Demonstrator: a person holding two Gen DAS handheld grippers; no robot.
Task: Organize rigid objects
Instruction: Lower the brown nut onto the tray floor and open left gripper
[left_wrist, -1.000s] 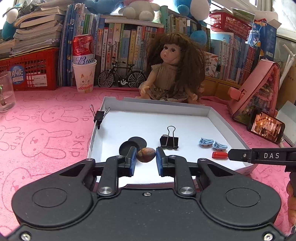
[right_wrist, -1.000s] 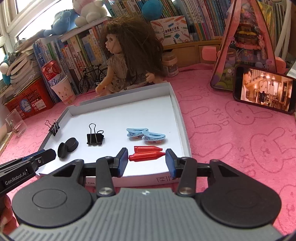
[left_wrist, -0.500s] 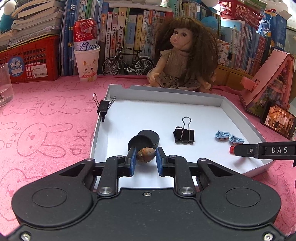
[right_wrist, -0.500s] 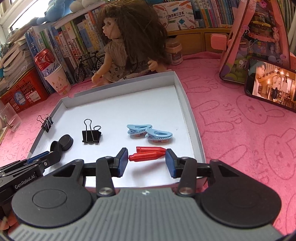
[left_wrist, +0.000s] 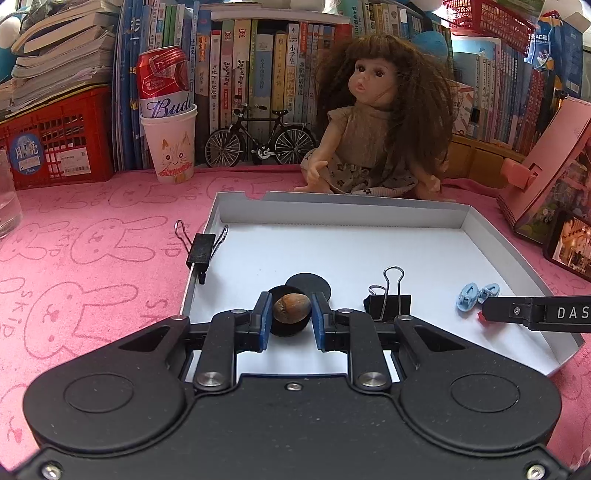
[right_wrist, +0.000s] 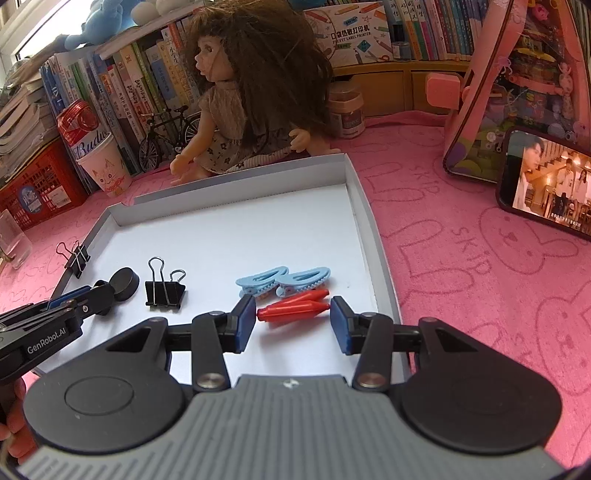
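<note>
Left wrist view: the left gripper (left_wrist: 288, 319) is closed down on a brown nut (left_wrist: 291, 308), which is pinched between the two blue pads and held over the front part of the white tray (left_wrist: 369, 216). Behind the nut 2 black discs (left_wrist: 308, 286) are seen on the tray floor, overlapping; the nearer one is partly hidden by nut and pads. 2 black binder clips are counted: one (left_wrist: 201, 251) clipped on the tray's left wall, one (left_wrist: 389, 304) standing inside, its base cut off by the gripper body. 2 blue clips (left_wrist: 476, 293) lie near the right wall. A red bit is just visible behind the finger of the right gripper, mostly hidden. A doll (left_wrist: 376, 129) sits behind the tray on the pink surface (left_wrist: 92, 240).

Right wrist view: the right gripper (right_wrist: 293, 321) is held part open, w/ 2 red pegs (right_wrist: 295, 306) between the pads; whether they are gripped or just framed cannot be told. The 2 blue clips (right_wrist: 282, 280) lie just behind the pegs. 1 disc (right_wrist: 125, 282) is clear; the other is hidden by the left gripper's finger (right_wrist: 99, 297). The nut is not visible here. The tray's near wall is hidden under the gripper body.
</note>
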